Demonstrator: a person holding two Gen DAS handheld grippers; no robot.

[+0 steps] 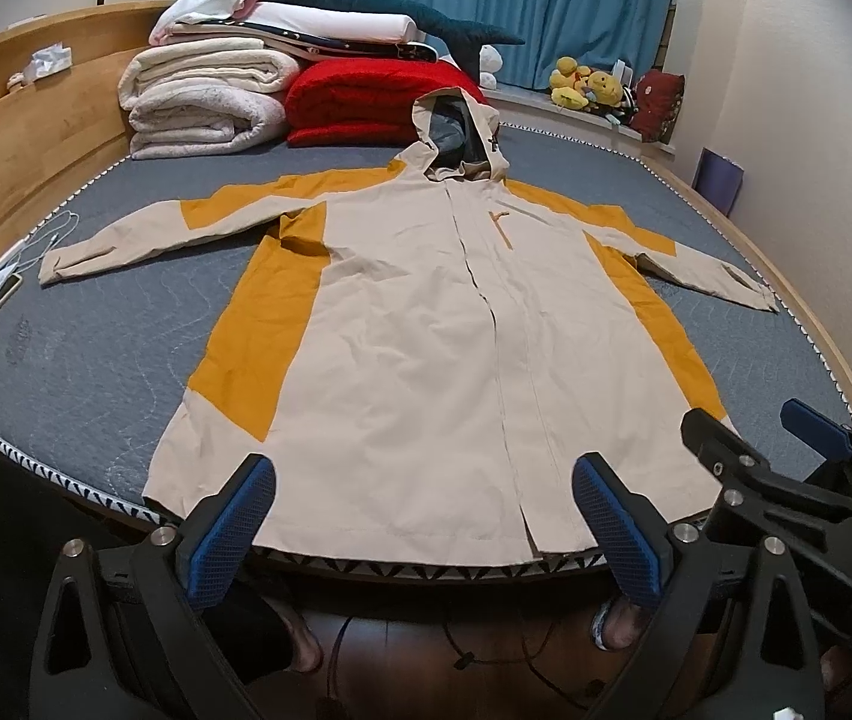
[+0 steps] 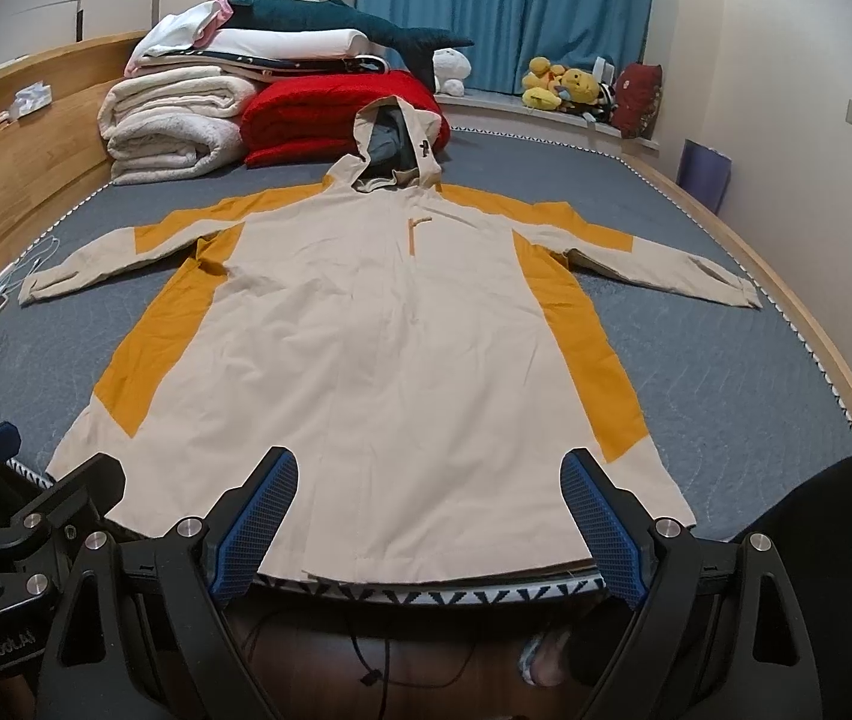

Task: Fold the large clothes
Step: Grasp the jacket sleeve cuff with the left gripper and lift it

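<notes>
We see the jacket (image 1: 426, 324) spread flat, front up, on the bed (image 1: 96, 360): beige w/ mustard side and shoulder panels, sleeves out, hood at the far end, hem at the near edge. Small dark logo on the hood, unreadable. Our left gripper (image 1: 423, 516) and right gripper (image 2: 429, 510) both gape wide over the hem, holding nothing.
</notes>
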